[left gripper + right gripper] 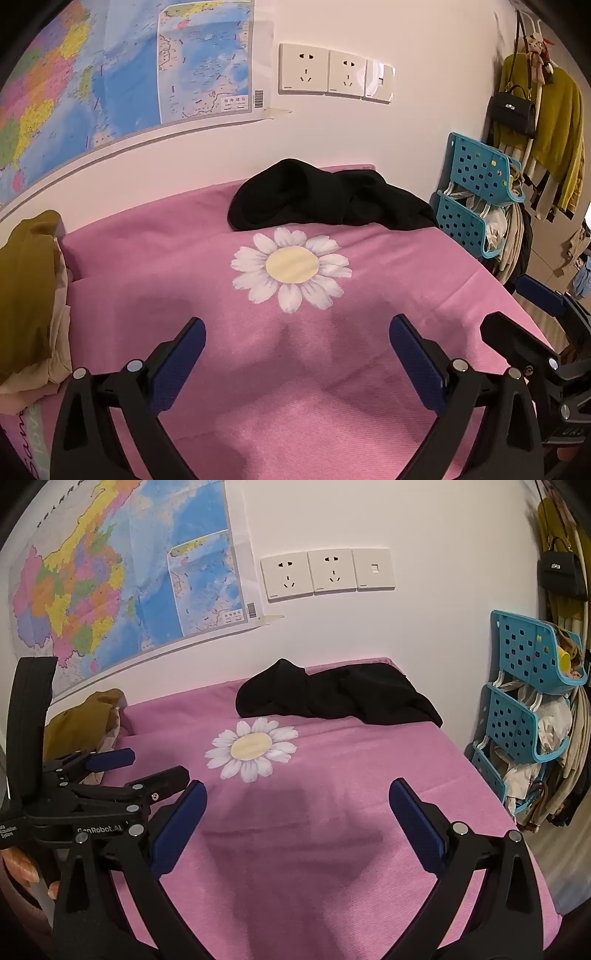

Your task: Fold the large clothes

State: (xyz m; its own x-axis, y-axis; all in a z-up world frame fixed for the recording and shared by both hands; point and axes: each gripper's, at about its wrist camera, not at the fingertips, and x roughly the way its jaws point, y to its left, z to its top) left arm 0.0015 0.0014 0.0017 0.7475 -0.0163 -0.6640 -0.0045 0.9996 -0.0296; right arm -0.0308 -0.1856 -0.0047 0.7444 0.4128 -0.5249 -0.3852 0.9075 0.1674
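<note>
Black garment (328, 197): lies crumpled in a heap at the far edge of the pink cloth (369, 387), close to the wall, touched by neither gripper; it looks to be the large piece waiting to be folded.
Pink cloth: spread flat with its daisy print (291, 268) face up, probably to give a smooth folding surface; what lies under it cannot be told.
Left hand-held gripper (297, 363): jaws wide, nothing between them, tilted down over the near part of the cloth, well short of the garment.
Right hand-held gripper (297, 829): also wide and empty, just beside the left one, aimed the same way; both seem posed to reach forward together.
Olive bundle (26, 291): piled at the left edge, apart from the work area, likely set aside.
Left wrist view only: the right gripper's side at the frame edge, and the yellow top (554, 122) hanging on the rack.
Right wrist view only: fingertips (26, 867) holding the left gripper's handle, and all three tiers of the blue basket rack (517, 716).
</note>
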